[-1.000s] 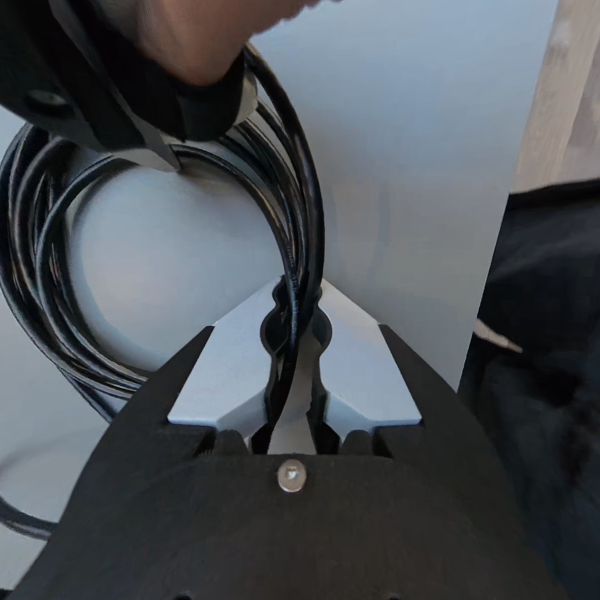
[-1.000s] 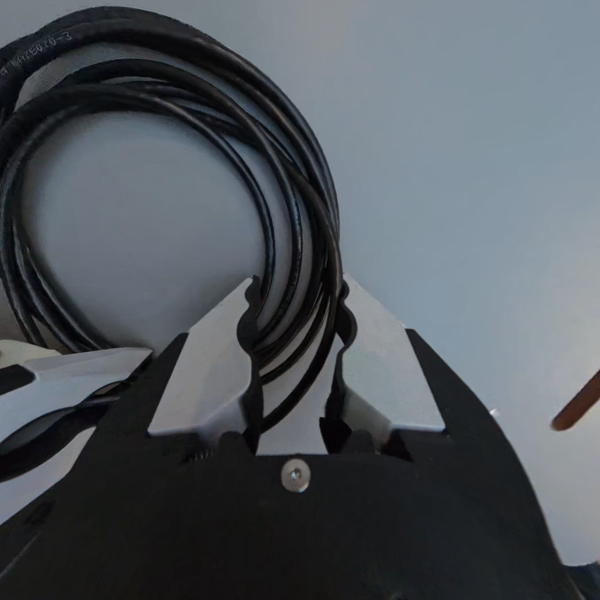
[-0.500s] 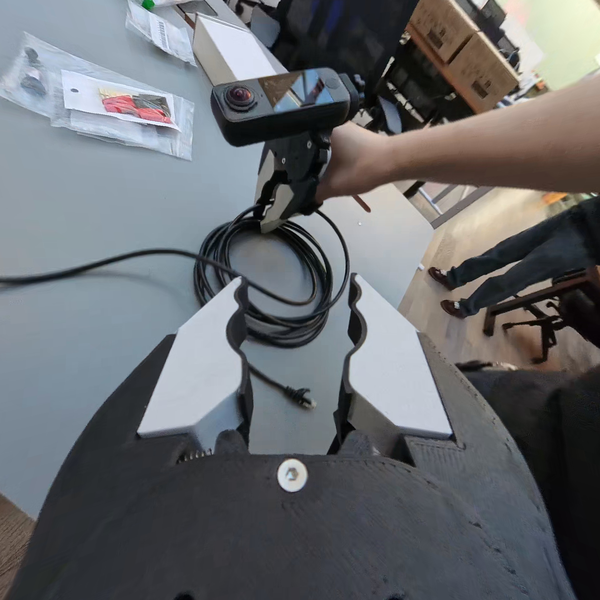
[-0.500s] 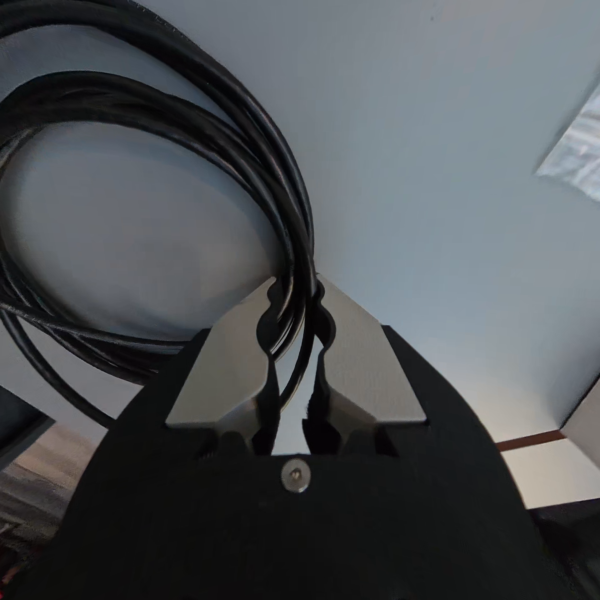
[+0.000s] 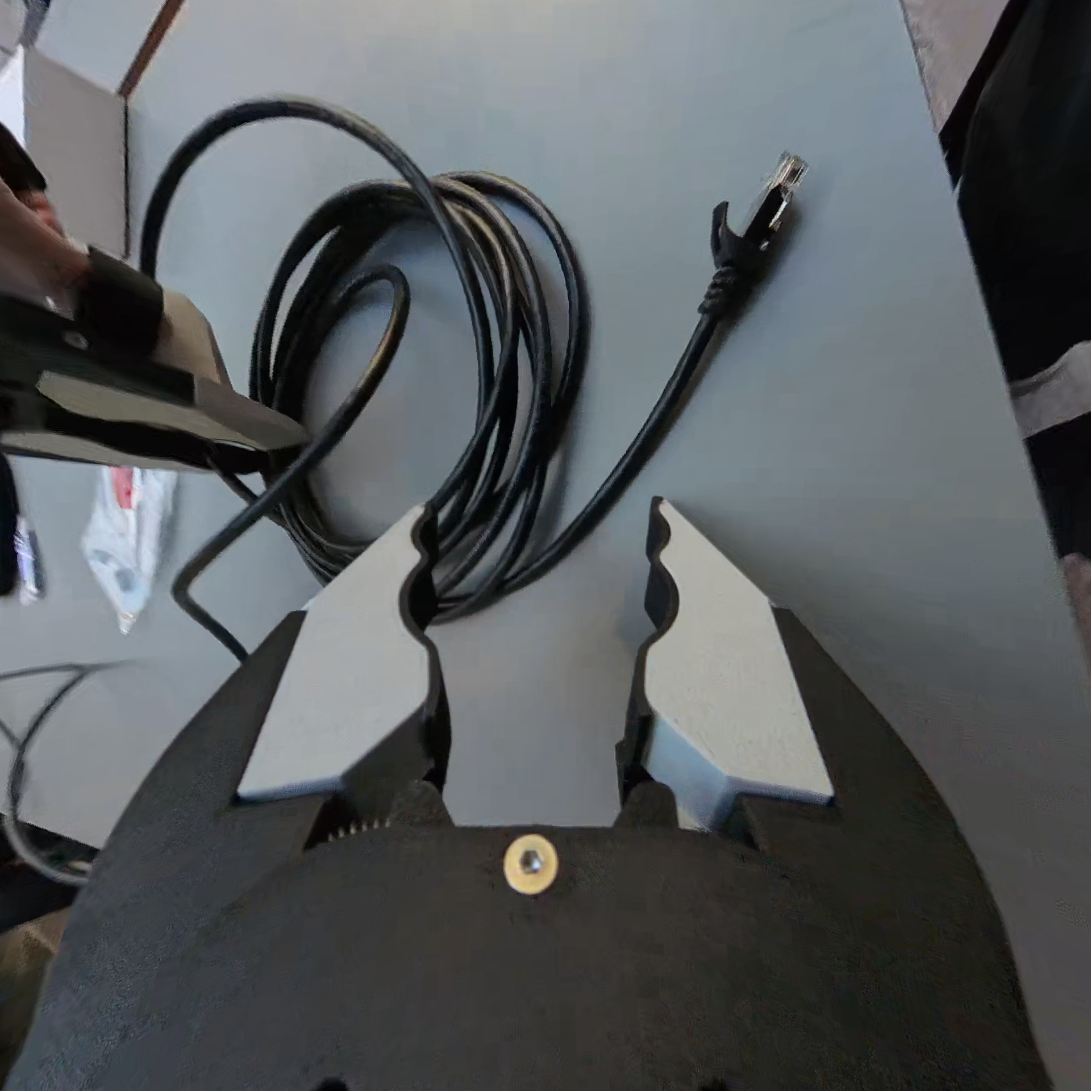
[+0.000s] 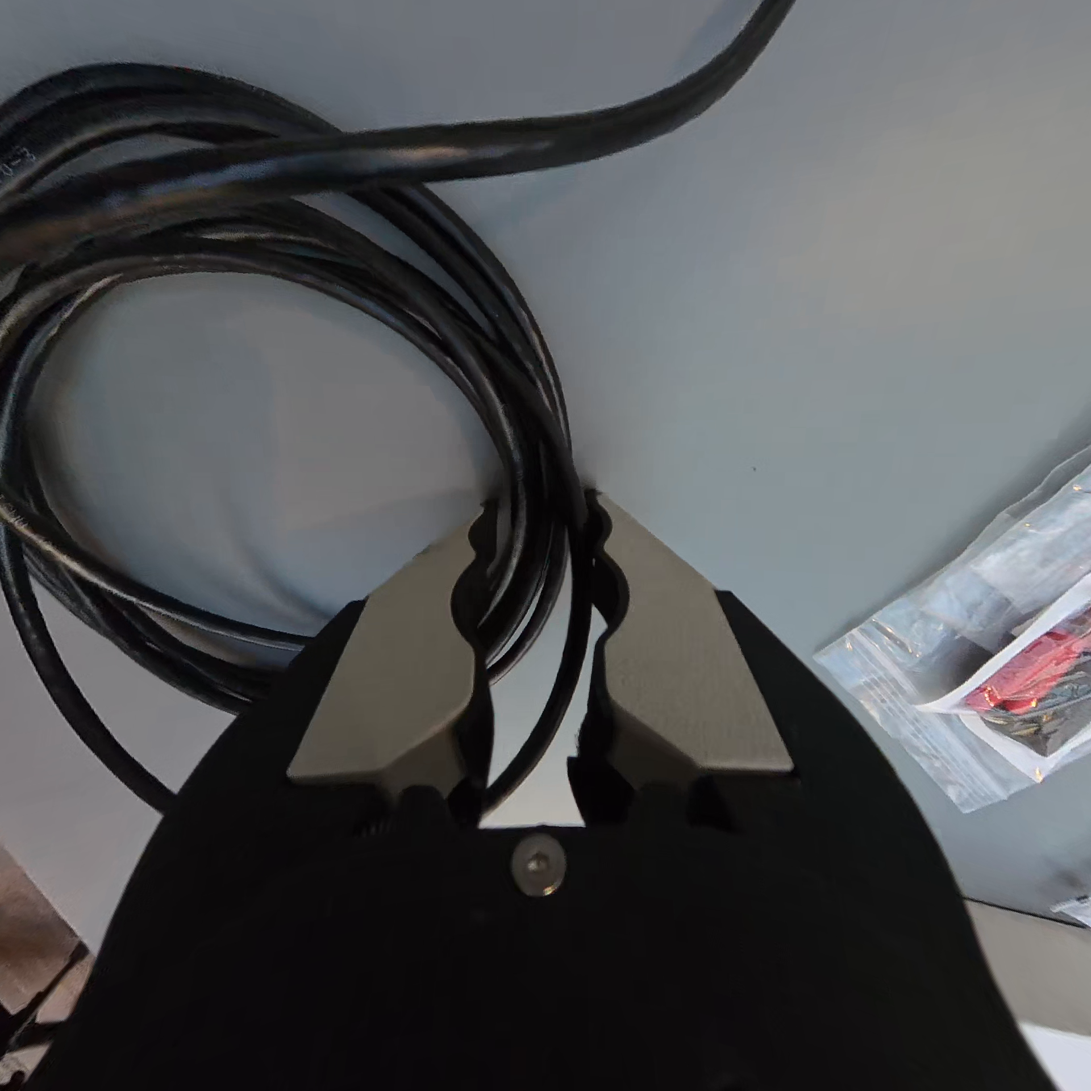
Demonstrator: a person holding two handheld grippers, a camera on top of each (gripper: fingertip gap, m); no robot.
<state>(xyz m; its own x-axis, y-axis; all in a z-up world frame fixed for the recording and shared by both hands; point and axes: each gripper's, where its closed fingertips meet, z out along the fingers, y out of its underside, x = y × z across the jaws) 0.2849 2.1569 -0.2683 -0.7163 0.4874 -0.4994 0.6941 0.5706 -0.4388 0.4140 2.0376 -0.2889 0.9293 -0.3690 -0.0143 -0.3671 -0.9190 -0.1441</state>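
Jaws around one cable coil [image 6: 519, 425]

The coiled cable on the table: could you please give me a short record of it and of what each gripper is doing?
surface: grey table
cable: black cable, coiled in several loops, lying on the table
free end: connector plug with a clear tip, lying beside the coil
left gripper: open, holding nothing, just short of the coil's near edge
right gripper: shut on several strands of the coil
nearby: clear plastic bag with red contents
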